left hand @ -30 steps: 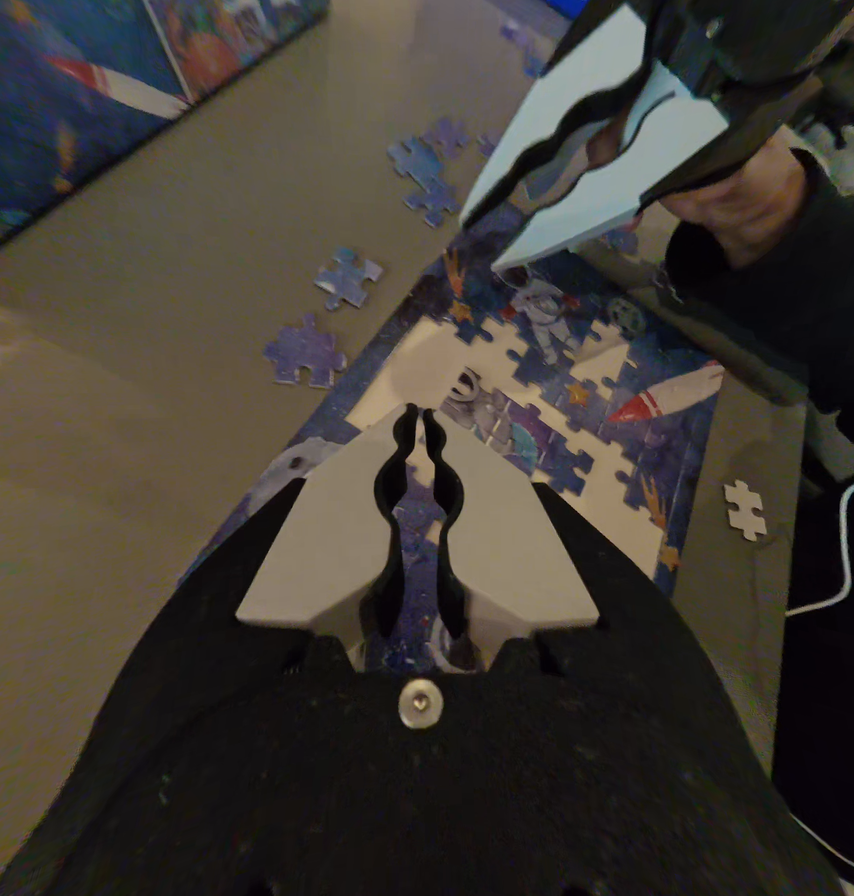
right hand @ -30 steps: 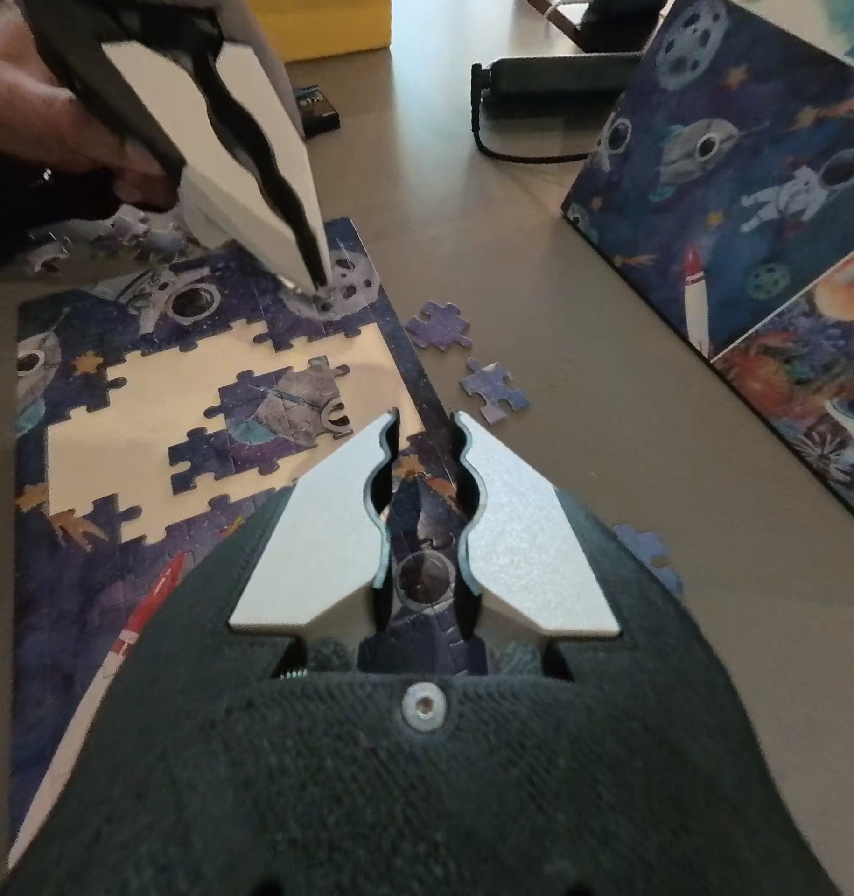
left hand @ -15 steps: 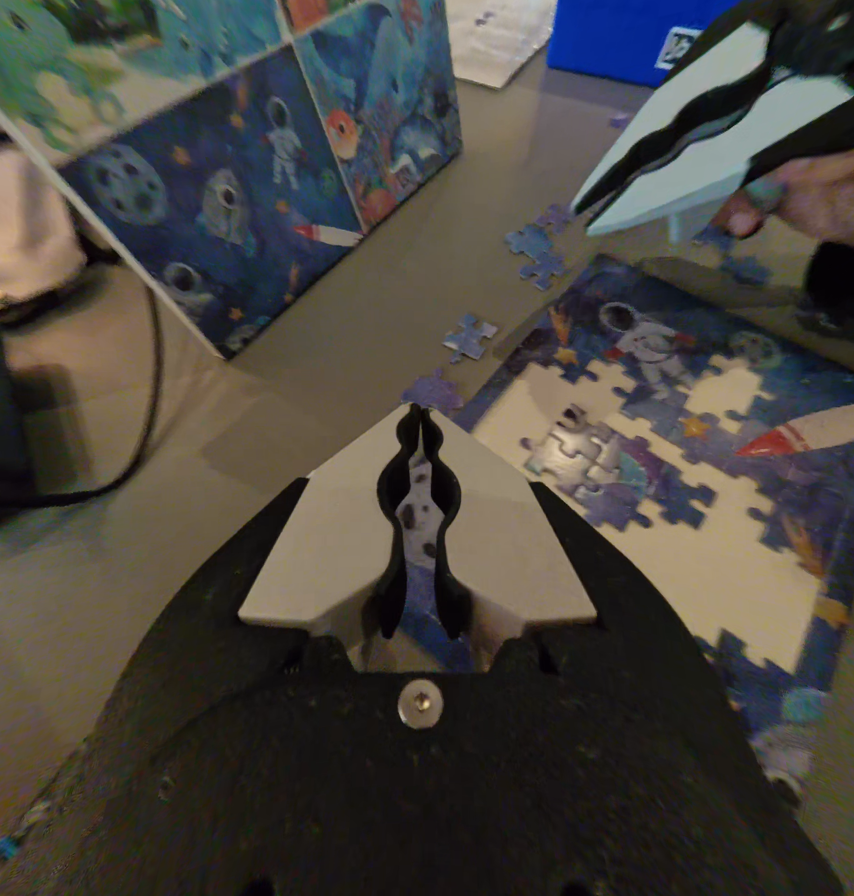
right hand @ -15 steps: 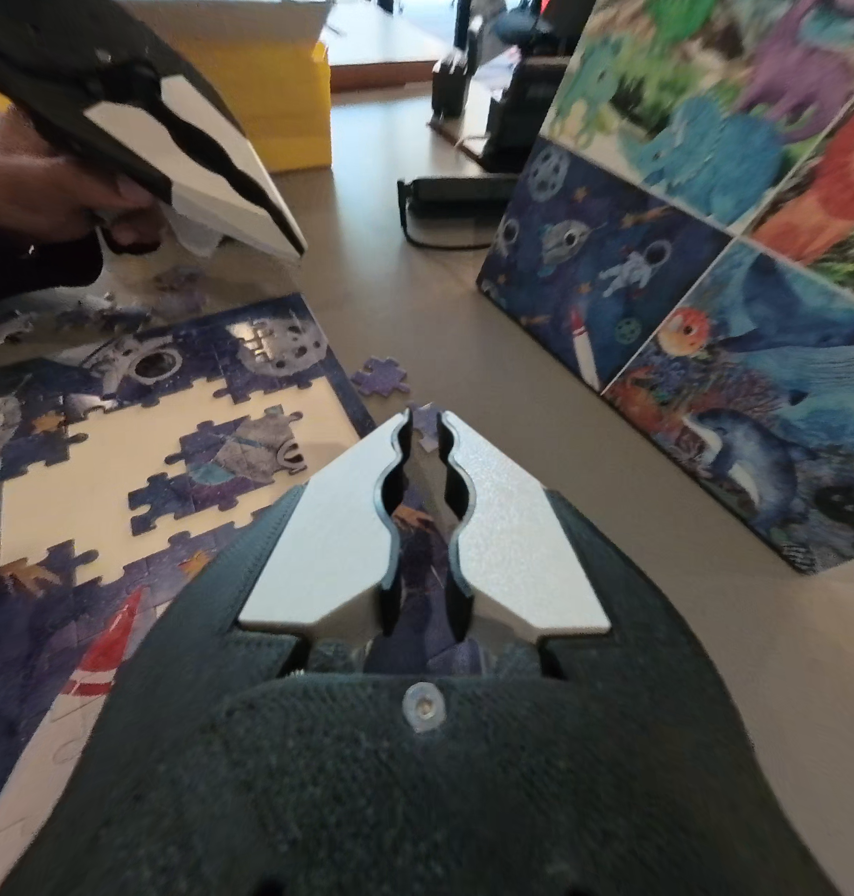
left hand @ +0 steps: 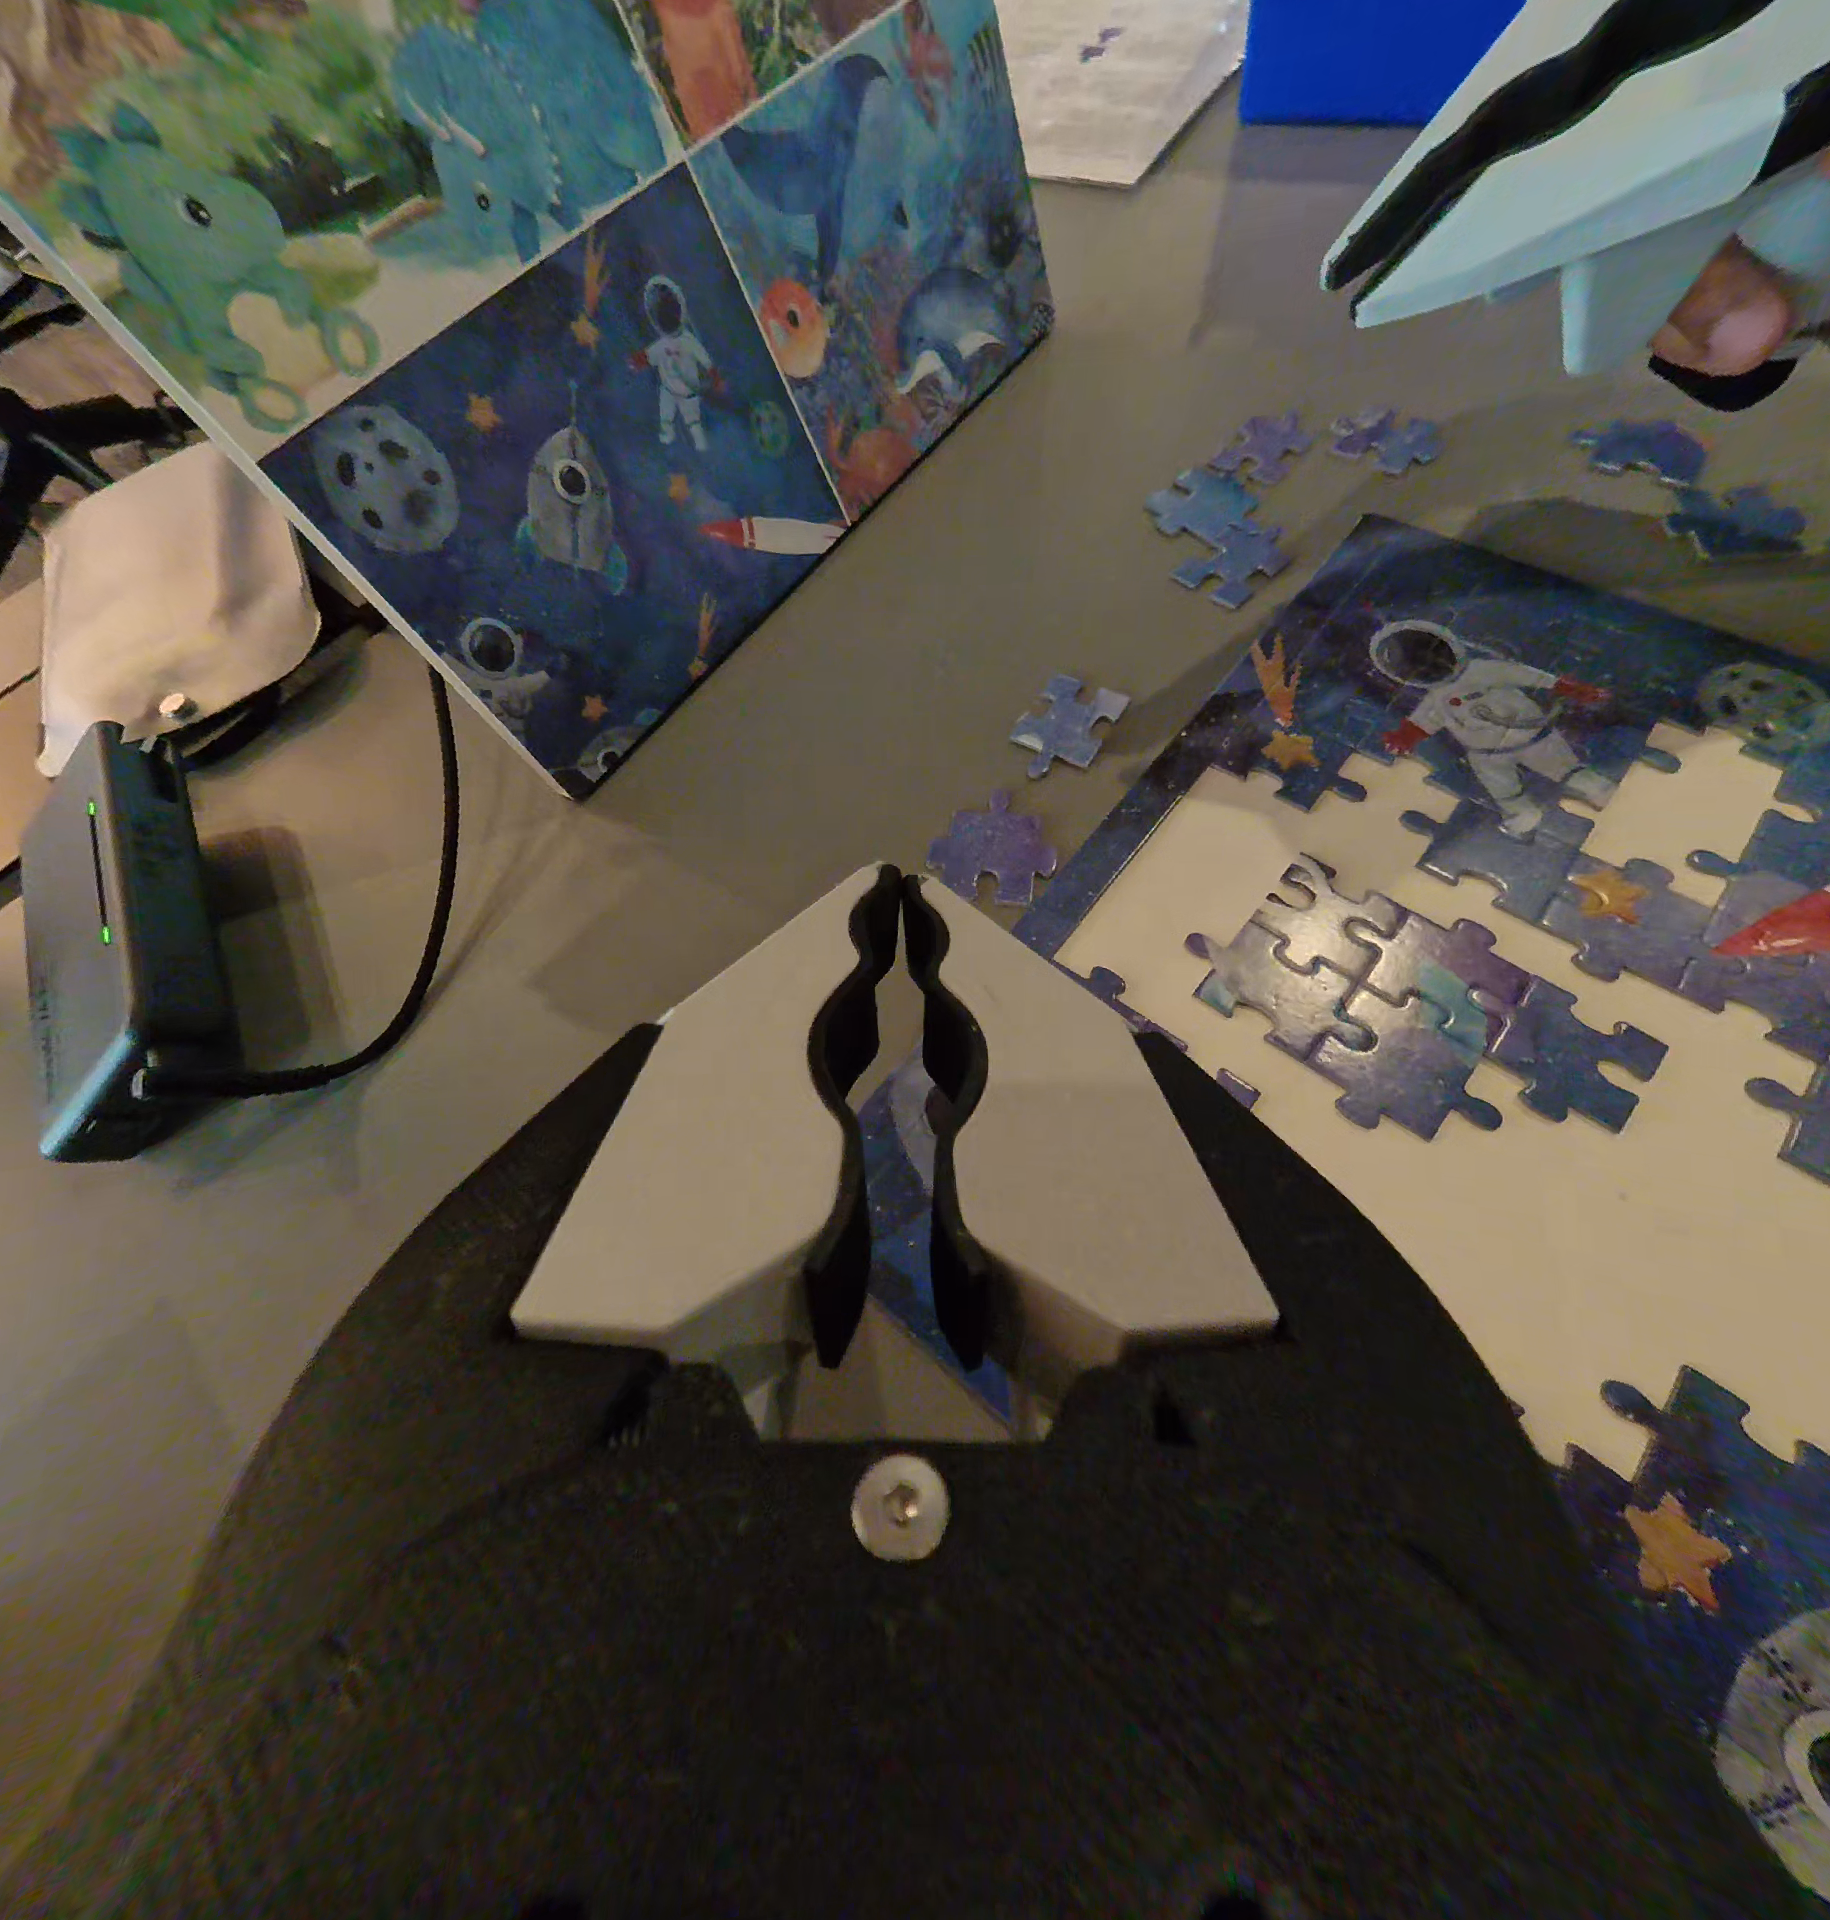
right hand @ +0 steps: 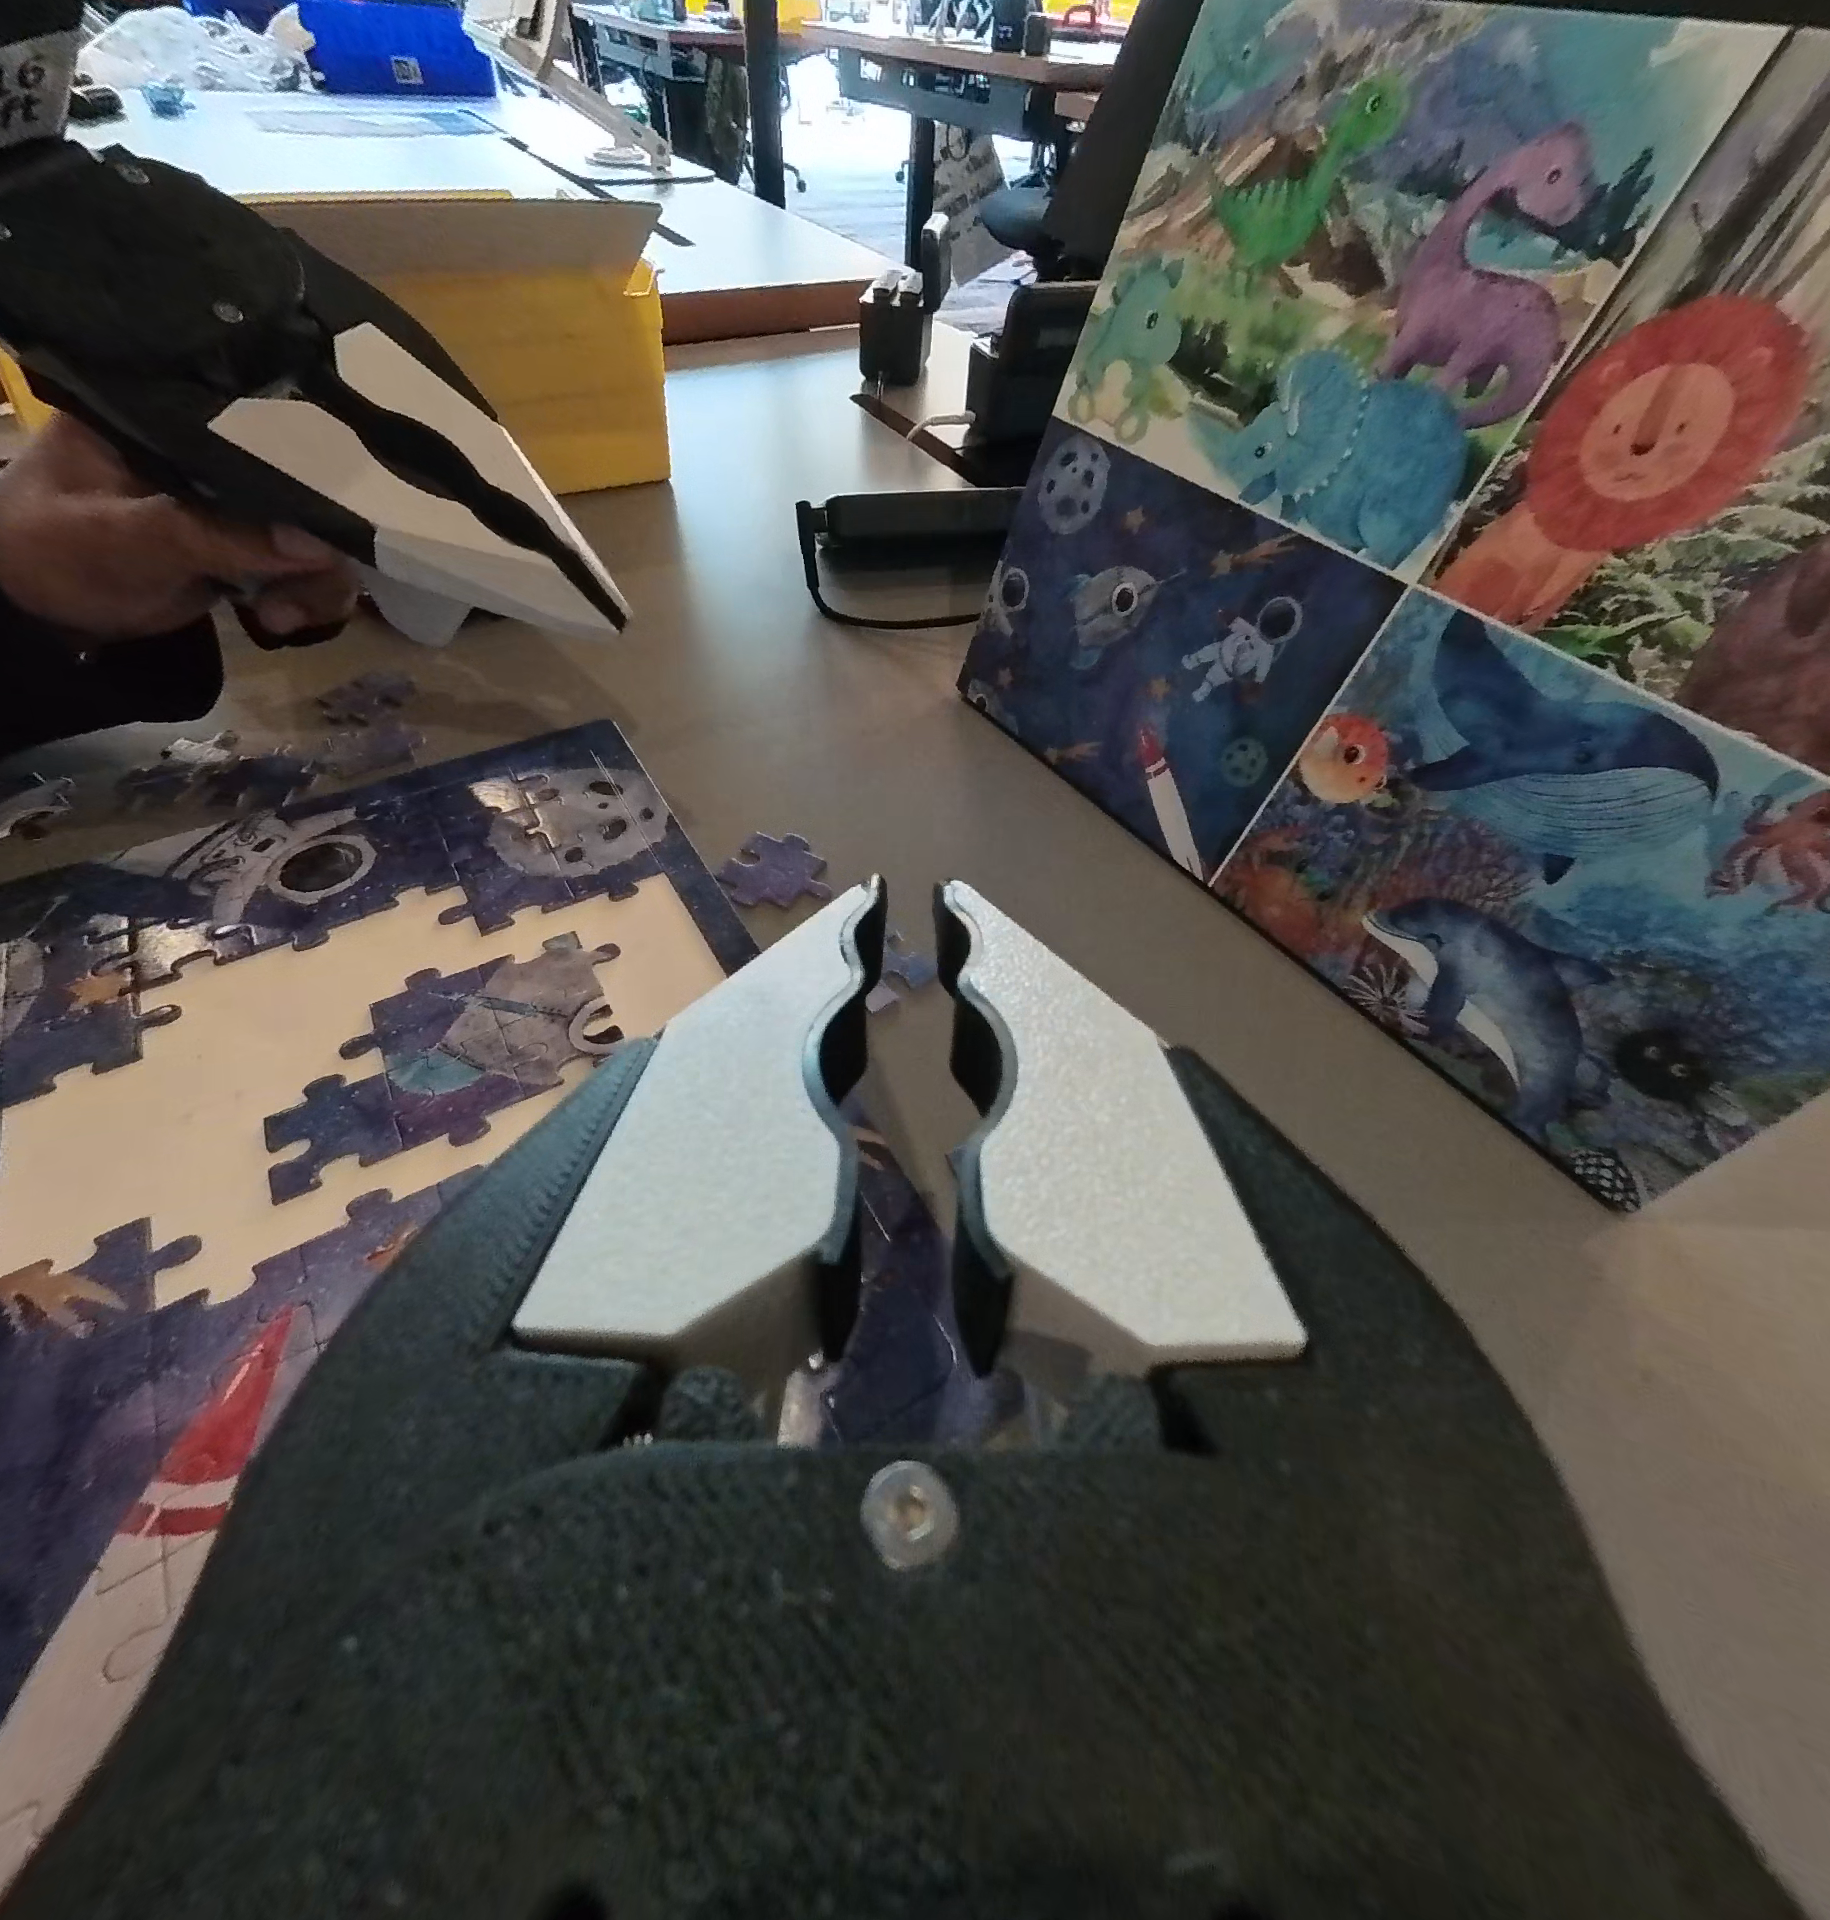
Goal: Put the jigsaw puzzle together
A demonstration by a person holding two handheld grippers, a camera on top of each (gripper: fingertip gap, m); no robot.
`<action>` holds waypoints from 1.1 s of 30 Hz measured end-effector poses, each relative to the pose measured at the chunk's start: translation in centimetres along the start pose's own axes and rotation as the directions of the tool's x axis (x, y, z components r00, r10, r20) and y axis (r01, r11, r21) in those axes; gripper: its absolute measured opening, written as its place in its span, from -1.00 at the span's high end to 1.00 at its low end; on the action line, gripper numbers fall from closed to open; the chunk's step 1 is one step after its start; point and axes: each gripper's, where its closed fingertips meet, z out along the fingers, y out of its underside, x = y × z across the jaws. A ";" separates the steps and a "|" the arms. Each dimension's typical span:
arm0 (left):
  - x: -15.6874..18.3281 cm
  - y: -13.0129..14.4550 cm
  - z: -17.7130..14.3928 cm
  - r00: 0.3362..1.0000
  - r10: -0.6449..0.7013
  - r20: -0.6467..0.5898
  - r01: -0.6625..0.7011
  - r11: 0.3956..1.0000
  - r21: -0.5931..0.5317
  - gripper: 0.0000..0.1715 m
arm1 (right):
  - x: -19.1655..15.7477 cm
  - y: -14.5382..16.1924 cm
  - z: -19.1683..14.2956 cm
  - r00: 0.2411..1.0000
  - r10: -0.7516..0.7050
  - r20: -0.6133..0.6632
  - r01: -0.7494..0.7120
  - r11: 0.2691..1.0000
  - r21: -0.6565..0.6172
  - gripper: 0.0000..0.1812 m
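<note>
A space-themed jigsaw puzzle lies partly joined on the grey table; its border is filled and bare cream board shows in the middle around an island of joined pieces. It also shows in the right wrist view. Loose pieces lie beside its left edge, with more farther back. My left gripper is shut and empty, held above the table left of the puzzle. My right gripper is empty with a narrow gap between its tips, above the puzzle's right edge and a loose piece.
A picture box stands propped behind the loose pieces and also shows in the right wrist view. A black device with a cable sits at the left. A yellow box stands behind the left gripper. There is about 15 centimeters between the tips of the two grippers.
Both grippers have risen off the puzzle and tipped up, so more of the room shows. The right jaws have narrowed. The left has stayed shut.
</note>
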 end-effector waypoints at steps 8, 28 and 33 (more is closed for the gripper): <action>0.5 0.1 0.2 1.000 0.018 -0.004 -0.018 1.000 -0.012 1.00 | -0.3 0.0 0.1 1.000 -0.004 0.007 0.004 1.000 -0.003 0.92; 1.3 1.0 0.8 0.999 0.017 -0.035 -0.020 0.998 -0.066 1.00 | -2.5 1.7 1.7 0.995 -0.017 0.096 0.025 0.996 -0.083 0.90; 1.5 1.2 0.9 0.999 0.008 -0.052 -0.012 0.997 -0.078 1.00 | -4.1 2.4 2.5 0.988 -0.017 0.152 0.036 0.992 -0.120 0.86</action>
